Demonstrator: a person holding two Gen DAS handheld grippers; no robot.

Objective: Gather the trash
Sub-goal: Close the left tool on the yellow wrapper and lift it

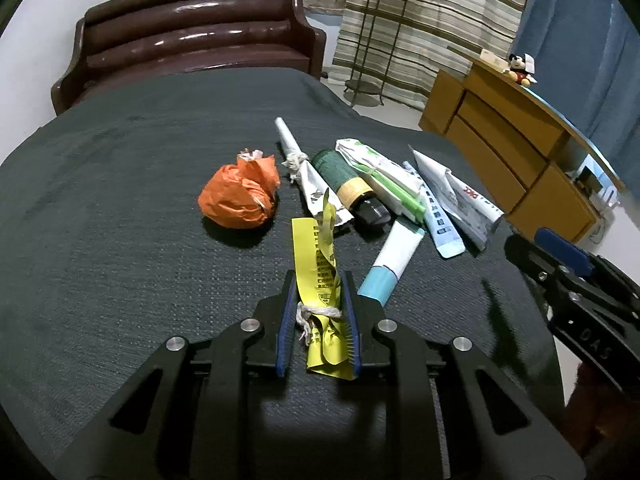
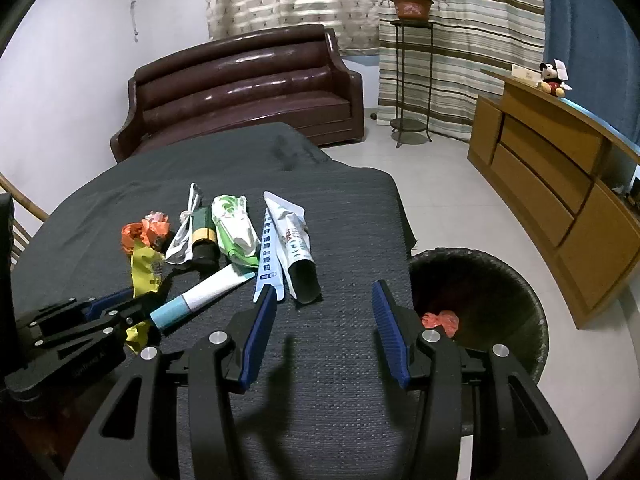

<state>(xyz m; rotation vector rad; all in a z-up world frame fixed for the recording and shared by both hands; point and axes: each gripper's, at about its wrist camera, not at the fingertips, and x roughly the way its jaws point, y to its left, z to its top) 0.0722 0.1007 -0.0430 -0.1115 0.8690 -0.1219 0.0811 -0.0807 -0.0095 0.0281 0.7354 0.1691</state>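
My left gripper (image 1: 318,280) is shut on a crumpled yellow wrapper (image 1: 320,256) tied with string; it also shows in the right wrist view (image 2: 142,270). On the dark cloth-covered table (image 1: 120,200) lie an orange crumpled bag (image 1: 240,192), a white tied paper roll (image 1: 298,160), a green bottle (image 1: 344,180), several wrappers (image 1: 440,196) and a white-and-blue tube (image 1: 394,262). My right gripper (image 2: 324,292) is open and empty over the table's near right edge, beside a black-lined trash bin (image 2: 500,280) holding an orange scrap (image 2: 440,320).
A brown leather sofa (image 2: 248,84) stands behind the table. A wooden cabinet (image 2: 560,184) with a plush toy (image 2: 554,78) is at the right. A metal plant stand (image 2: 412,80) stands by the striped curtain. White tiled floor lies between the table and the cabinet.
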